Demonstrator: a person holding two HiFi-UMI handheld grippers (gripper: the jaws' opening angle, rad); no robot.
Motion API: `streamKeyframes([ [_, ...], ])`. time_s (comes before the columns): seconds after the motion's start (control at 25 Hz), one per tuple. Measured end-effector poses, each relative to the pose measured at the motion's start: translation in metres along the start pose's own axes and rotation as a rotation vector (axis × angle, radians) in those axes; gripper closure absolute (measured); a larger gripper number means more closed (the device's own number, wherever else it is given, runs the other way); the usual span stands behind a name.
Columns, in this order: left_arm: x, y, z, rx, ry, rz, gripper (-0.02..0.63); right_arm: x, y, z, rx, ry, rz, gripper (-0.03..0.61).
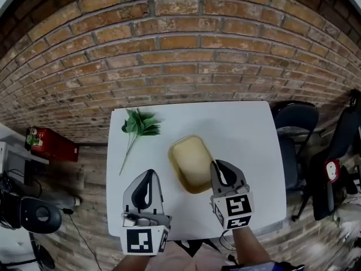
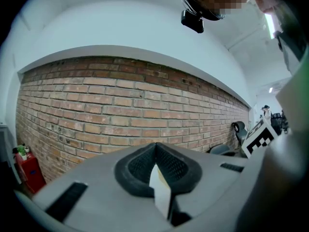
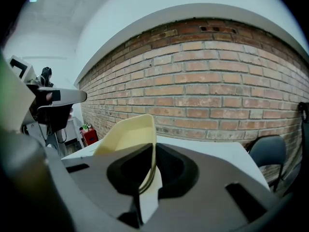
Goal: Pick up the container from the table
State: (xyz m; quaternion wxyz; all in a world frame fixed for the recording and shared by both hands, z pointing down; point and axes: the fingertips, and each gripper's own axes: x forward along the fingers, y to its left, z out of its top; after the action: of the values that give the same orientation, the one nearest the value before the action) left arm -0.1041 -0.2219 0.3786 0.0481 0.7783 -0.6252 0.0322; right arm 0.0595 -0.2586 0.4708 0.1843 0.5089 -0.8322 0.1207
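A pale yellow container (image 1: 190,161) with rounded corners hangs tilted over the white table (image 1: 242,133). My right gripper (image 1: 216,168) is shut on its right rim. In the right gripper view the container's thin wall (image 3: 126,132) runs between the two jaws and rises to the left, clear of the tabletop. My left gripper (image 1: 148,178) stands at the table's front left, apart from the container. In the left gripper view its jaws (image 2: 155,151) meet with nothing between them, pointing at the brick wall.
A green leafy sprig (image 1: 140,125) lies at the table's back left. A brick wall stands behind the table. A black chair (image 1: 296,123) is to the right, a red object (image 1: 48,143) on the floor to the left, and more chairs and gear at the far right.
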Motion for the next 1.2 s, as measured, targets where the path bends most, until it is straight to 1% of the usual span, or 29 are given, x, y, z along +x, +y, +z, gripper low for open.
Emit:
streamKeyframes([
  [0.44, -0.013, -0.002, 0.031, 0.023, -0.071, -0.001, 0.606, -0.029, 0.001, 0.055, -0.036, -0.126, -0.024, 0.555],
  [0.8, -0.027, 0.003, 0.056, 0.048, -0.138, 0.015, 0.606, -0.051, 0.008, 0.089, -0.061, -0.212, -0.035, 0.555],
  [1.2, -0.035, 0.001, 0.092, 0.071, -0.219, 0.016, 0.606, -0.081, 0.01, 0.136, -0.092, -0.332, -0.054, 0.556],
])
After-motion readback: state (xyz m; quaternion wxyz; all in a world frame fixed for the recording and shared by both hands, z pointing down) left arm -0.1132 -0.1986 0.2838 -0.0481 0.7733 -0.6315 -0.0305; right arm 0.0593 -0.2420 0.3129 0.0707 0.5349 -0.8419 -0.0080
